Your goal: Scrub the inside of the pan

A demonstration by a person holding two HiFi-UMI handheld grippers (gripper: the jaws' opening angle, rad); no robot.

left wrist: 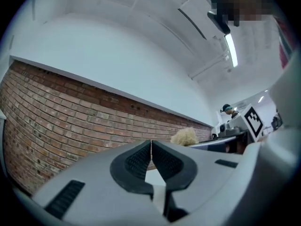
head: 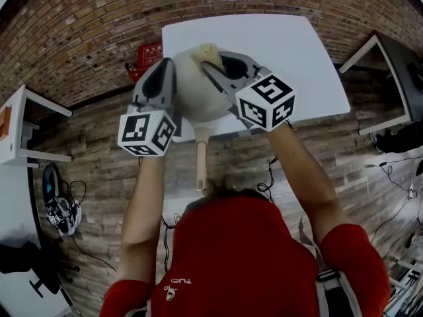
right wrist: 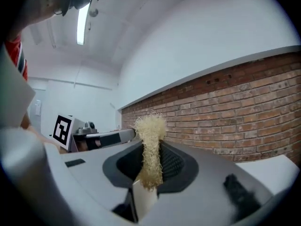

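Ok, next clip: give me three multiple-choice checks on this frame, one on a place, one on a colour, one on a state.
1. Where does the handle of the pan point?
A. toward the person
B. away from the person
C. toward the person's left

2. What colour is the scrubber?
A. blue
B. pale straw
C. dark green

3. What is the right gripper doing?
A. open and empty
B. shut on the handle
C. shut on the scrubber

Answers:
1 A: the head view shows the handle reaching past the white table edge toward the person.
2 B: both gripper views show pale straw fibres.
3 C: the right gripper view shows its jaws pressed on the scrubber.
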